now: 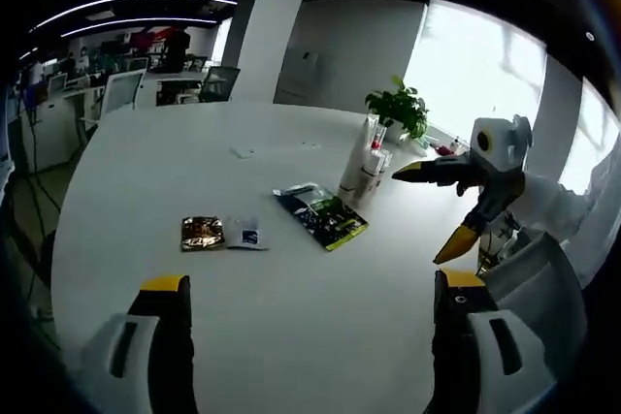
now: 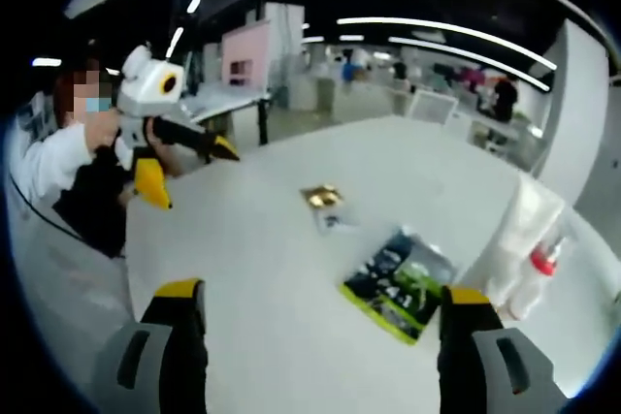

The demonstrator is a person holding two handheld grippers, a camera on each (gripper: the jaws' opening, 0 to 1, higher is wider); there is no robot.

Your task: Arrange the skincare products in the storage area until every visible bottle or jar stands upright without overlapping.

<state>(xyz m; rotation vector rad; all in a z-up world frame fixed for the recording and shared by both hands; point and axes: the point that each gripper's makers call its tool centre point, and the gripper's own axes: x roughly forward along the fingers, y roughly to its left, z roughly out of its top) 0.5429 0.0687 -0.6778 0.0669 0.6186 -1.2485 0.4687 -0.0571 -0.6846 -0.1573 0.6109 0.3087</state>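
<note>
Green-black sachet (image 2: 400,284) lies flat — white bottles (image 2: 524,239) upright beside it.

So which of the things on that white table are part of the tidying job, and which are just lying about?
Part of the job:
- cluster of skincare bottles, standing upright, one with a red cap
- left claw and right claw, both open and holding nothing

Just lying about:
- green and black packet
- gold sachet
- small pale sachet
- potted plant
</note>
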